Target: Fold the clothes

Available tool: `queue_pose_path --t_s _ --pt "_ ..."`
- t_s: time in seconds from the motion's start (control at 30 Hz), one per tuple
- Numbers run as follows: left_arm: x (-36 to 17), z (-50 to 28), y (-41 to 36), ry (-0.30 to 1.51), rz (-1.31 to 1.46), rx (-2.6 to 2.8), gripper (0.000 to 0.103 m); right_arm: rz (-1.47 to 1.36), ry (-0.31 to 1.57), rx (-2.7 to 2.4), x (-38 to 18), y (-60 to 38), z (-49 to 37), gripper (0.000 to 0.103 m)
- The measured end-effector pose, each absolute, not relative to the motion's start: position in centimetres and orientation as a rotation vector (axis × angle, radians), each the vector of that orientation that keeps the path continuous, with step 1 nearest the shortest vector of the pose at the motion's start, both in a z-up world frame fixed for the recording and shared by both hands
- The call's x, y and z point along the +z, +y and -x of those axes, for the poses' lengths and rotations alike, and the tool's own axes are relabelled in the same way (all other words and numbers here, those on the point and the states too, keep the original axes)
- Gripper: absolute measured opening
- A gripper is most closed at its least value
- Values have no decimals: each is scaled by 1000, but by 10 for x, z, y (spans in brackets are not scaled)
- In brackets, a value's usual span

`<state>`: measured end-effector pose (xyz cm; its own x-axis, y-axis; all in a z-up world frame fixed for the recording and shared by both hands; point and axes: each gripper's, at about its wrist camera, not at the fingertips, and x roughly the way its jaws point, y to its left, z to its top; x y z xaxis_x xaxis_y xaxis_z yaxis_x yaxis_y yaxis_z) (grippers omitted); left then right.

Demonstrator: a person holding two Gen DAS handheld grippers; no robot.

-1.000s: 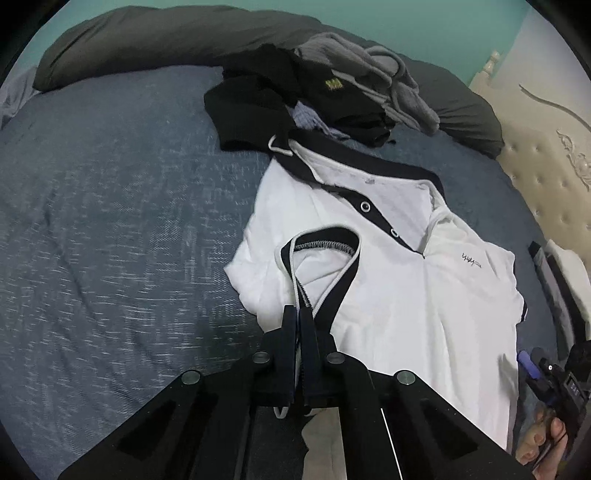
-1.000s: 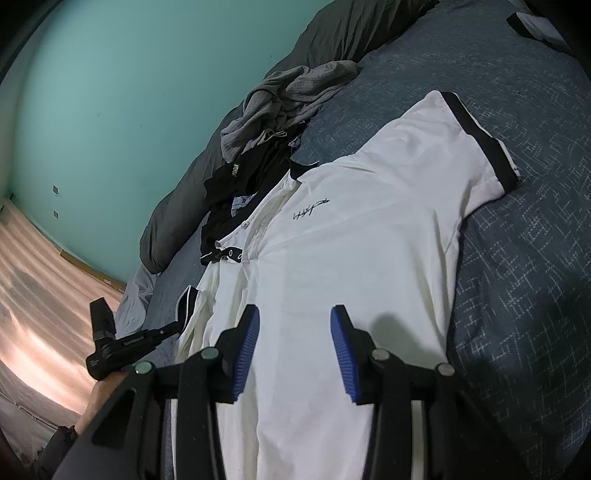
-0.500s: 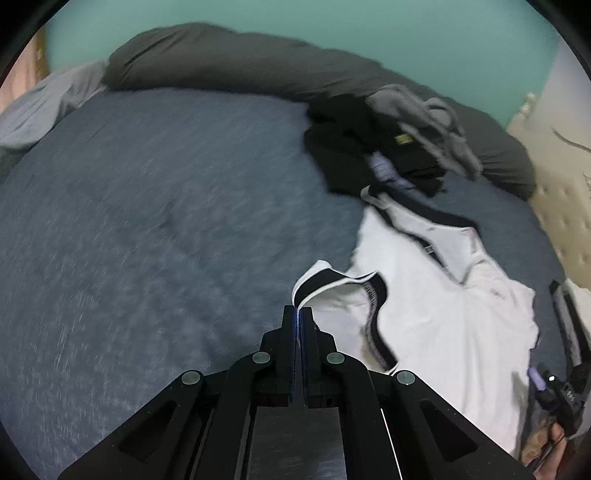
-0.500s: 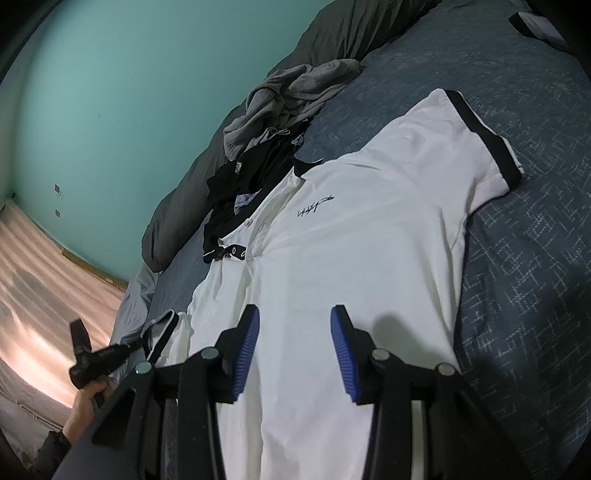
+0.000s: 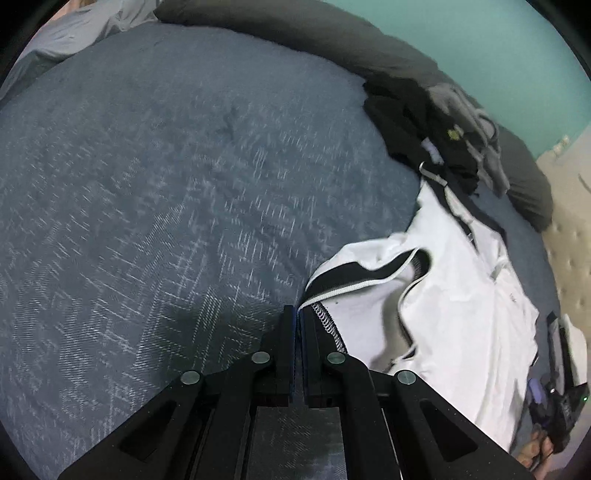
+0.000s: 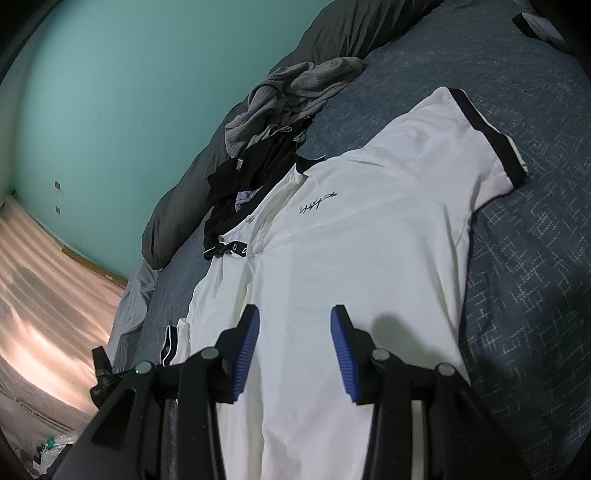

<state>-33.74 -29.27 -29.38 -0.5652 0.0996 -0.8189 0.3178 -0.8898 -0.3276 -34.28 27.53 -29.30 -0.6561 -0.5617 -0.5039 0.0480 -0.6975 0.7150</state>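
A white polo shirt (image 6: 369, 240) with black trim lies face up on the blue-grey bed (image 5: 147, 184). Its left sleeve (image 5: 369, 275) is stretched out sideways onto the cover. The corner of the black cuff ends right at the tips of my left gripper (image 5: 298, 310). The jaws are opening; a thin slit shows between the pads and no cloth is seen pinched in it. In the right wrist view that sleeve (image 6: 171, 341) lies at the lower left. My right gripper (image 6: 295, 314) hovers open over the shirt's lower body, with nothing between its blue pads (image 6: 247, 343).
A heap of black and grey clothes (image 5: 443, 125) lies past the shirt's collar, against a long dark grey bolster (image 5: 332, 33). A beige padded headboard (image 5: 569, 221) stands at the right. The bed's edge and the floor (image 6: 37, 295) are on the left in the right wrist view.
My left gripper carried the sleeve off the shirt's front and out sideways onto the bed, and its jaws have parted slightly. The right gripper has stayed put.
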Motion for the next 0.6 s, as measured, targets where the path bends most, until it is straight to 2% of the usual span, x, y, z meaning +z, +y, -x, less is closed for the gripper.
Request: queue_pose_path --t_s 0.13,0.27,0.43,0.5,0.57,0.6 --pt "-277 337 -278 661 -1386 -2651 38 -1050 -975 -2378 -292 274 342 40" --pt "-278 359 -247 577 -1499 -2704 40 -1049 -978 -2380 -292 274 341 40" --pt "-295 384 -223 626 -1586 -2689 40 -1044 -990 -2383 -292 277 342 40" --pt "-301 384 -218 613 -1605 -2690 40 -1042 -996 -2381 -292 279 342 40" --pt "-305 379 -216 592 -1616 -2695 20 -1041 -1000 -2380 -292 279 342 40" --pt "-304 375 -216 583 -1615 -2694 3 -1040 -1000 -2378 -291 279 342 40"
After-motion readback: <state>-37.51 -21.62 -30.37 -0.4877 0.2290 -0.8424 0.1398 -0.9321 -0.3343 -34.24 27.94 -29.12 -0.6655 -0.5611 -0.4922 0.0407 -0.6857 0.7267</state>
